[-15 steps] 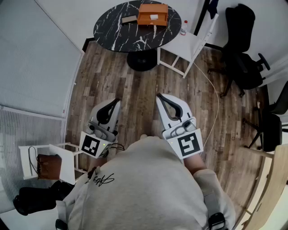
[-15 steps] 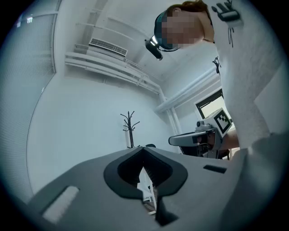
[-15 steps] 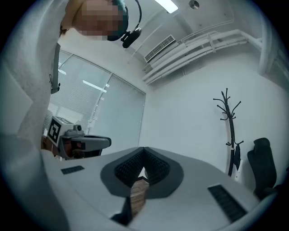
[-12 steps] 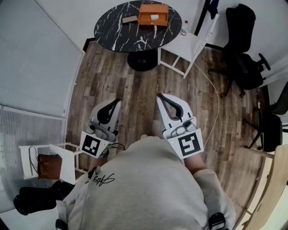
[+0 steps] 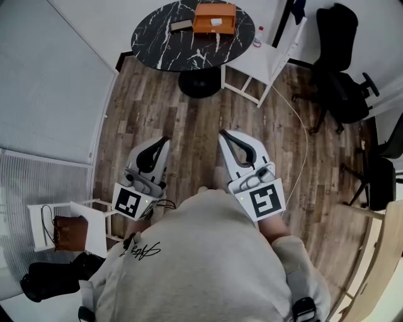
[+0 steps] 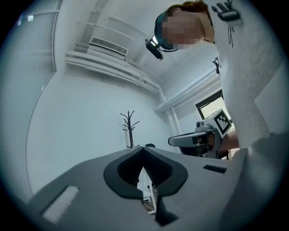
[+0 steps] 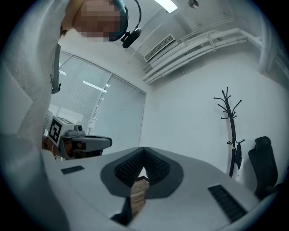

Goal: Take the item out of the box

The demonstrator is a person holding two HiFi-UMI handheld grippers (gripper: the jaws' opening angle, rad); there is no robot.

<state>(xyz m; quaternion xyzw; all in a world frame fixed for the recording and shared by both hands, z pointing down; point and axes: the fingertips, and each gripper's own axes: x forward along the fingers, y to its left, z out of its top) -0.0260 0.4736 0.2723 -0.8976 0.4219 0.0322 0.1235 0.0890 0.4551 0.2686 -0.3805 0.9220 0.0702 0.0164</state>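
Note:
An orange box [image 5: 215,17] lies on the round black marble table [image 5: 164,44] at the far end of the room, with a small white item [image 5: 216,22] showing inside it. Both grippers hover over the wooden floor close to the person's body, well short of the table. My left gripper [image 5: 165,139] is shut with nothing in it; its tips meet in the left gripper view [image 6: 143,148]. My right gripper [image 5: 221,134] is also shut and empty, tips touching in the right gripper view [image 7: 144,149]. Both point upward toward the walls and ceiling.
A white chair [image 5: 264,60] stands right of the table, and black office chairs [image 5: 343,75] stand further right. A brown flat object [image 5: 181,26] lies beside the box. A white stool with a brown bag [image 5: 66,231] stands at the left. A cable [image 5: 302,138] runs across the floor.

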